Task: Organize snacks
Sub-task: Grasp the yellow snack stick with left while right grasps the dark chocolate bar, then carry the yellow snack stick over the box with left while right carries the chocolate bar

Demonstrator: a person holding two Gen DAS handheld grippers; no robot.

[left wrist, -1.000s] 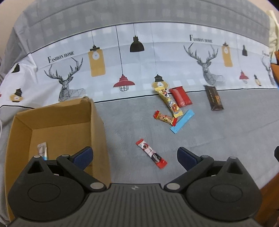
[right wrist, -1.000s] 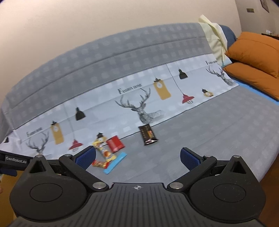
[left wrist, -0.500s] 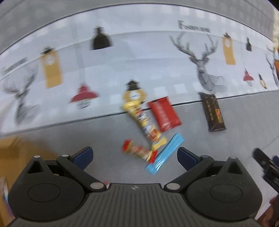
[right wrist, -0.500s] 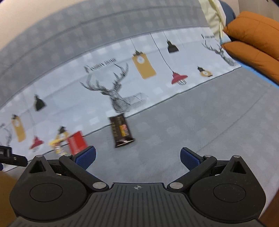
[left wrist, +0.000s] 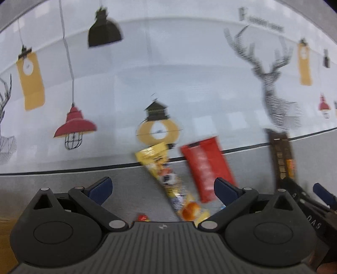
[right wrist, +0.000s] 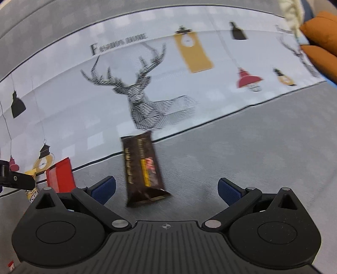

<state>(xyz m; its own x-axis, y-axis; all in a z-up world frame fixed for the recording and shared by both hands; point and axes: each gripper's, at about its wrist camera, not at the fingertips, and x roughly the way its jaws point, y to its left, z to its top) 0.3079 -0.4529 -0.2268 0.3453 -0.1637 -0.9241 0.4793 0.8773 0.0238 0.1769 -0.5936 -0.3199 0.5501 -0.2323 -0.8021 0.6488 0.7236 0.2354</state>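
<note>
A bed fills both views, covered by a printed sheet (right wrist: 263, 147). The near part of the sheet is plain grey with a faint check weave. Beyond a thin dark line it turns pale, printed with black line-drawn deer heads (right wrist: 141, 99), hanging lamps in red (left wrist: 74, 126) and black (left wrist: 104, 33), mustard yellow tags (right wrist: 192, 52), and the words "Fashion Home" (right wrist: 118, 44). Farther back the sheet turns grey again with lighter squares. In the right wrist view, two orange pillows (right wrist: 320, 48) lie at the upper right edge, with a cream cloth (right wrist: 291, 12) just beside them. The light is even and soft. Both views are blurred.
</note>
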